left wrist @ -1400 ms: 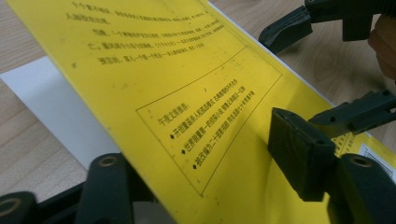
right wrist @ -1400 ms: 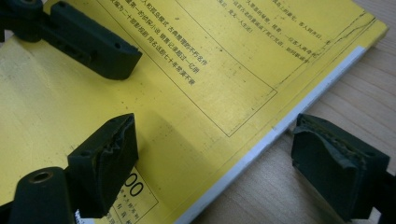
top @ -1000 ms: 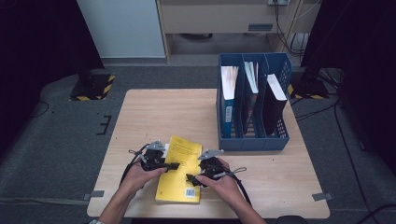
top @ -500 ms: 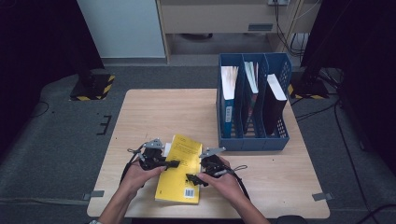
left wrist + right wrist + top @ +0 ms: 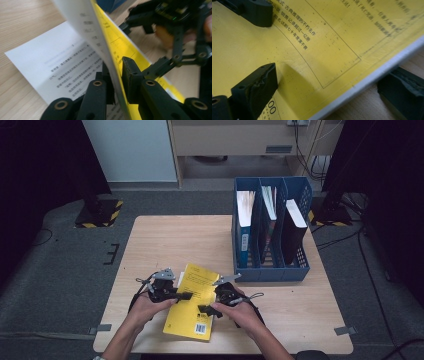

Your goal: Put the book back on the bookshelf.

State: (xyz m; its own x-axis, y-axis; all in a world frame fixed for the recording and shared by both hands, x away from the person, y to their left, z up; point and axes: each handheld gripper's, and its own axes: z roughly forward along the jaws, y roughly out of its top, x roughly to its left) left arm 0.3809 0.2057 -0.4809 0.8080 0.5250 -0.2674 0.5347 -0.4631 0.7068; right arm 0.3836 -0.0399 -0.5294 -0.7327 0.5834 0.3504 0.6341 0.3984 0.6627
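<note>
Work is at an early stage, as I read it: your yellow book (image 5: 192, 304) lies flat near the front edge of the counter (image 5: 170, 245), and nothing has gone toward the blue file rack (image 5: 272, 270) at the back right, whose three slots each hold something already. From the high view, your left hand-held gripper (image 5: 186, 295) reaches in over the book's left edge and your right hand-held gripper (image 5: 204, 309) sits over its right side, the two facing each other across the cover.

From the left gripper view, your left hand-held gripper (image 5: 117, 75) is pinched tight on the yellow cover (image 5: 117, 42), which stands lifted and peeled up off the white printed page (image 5: 50, 62) below it. So the cover is caught and raised; the rest of the book rests on the counter.

From the right gripper view, your right hand-held gripper (image 5: 268, 46) has just been opening and stands wide, one jaw at the top left and one at the lower left, both lying against the yellow cover (image 5: 324, 50) with no squeeze on it. A small crease shows beside the lower jaw.

What is left, by my judgement, is getting a full hold on the book, lifting it, and setting it away.
</note>
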